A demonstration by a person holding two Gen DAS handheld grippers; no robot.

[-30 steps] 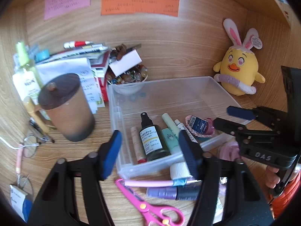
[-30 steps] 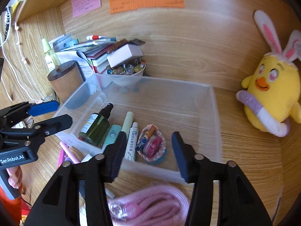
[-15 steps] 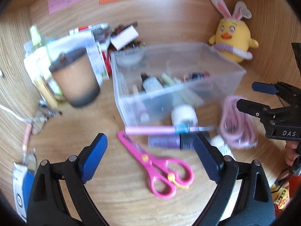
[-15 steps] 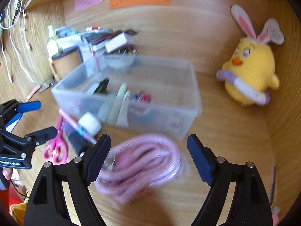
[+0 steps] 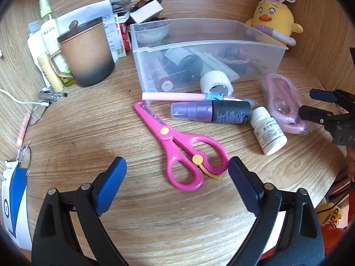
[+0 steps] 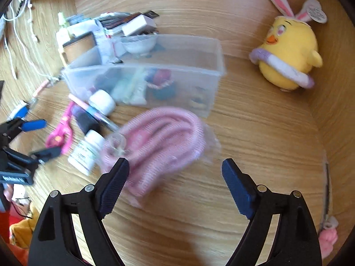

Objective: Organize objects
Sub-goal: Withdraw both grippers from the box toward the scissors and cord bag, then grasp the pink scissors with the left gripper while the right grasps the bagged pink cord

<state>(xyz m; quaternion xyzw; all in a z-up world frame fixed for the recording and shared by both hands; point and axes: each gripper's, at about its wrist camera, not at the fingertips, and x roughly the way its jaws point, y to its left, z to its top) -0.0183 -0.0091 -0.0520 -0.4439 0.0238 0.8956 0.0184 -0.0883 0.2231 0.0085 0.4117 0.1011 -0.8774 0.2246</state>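
1. Mug (image 5: 87,53): brown, lidded, upright at ten o'clock in the left wrist view, just left of the bin.
2. Left gripper (image 5: 177,173): jaws spread wide over the bare wooden desk (image 5: 88,137), nothing between the pads; they have just been opening. It also appears at nine o'clock in the right wrist view (image 6: 38,137).
3. Scissors (image 5: 177,146): pink, flat on the desk at the centre, handles nearest the left gripper and blades pointing toward eleven o'clock.
4. Clear bin (image 5: 199,44): at twelve o'clock, holding a dark bottle, tubes and small items seen through its wall.
5. Pen (image 5: 175,96): pink, lying along the bin's front wall, with a white tape roll (image 5: 216,82) just behind it.
6. Purple spray bottle (image 5: 210,112): on its side below the pen; a white pill bottle (image 5: 269,130) lies at its right end.
7. Pink cord bundle (image 6: 162,146): wrapped in clear film, blurred, in front of the bin at the centre of the right wrist view.
8. Right gripper (image 6: 175,178): jaws wide apart, having just been opening; the cord's near end lies beside the left pad, whether touching cannot be told.
9. Chick toy (image 6: 288,59): yellow with rabbit ears, at two o'clock, well apart from the bin.
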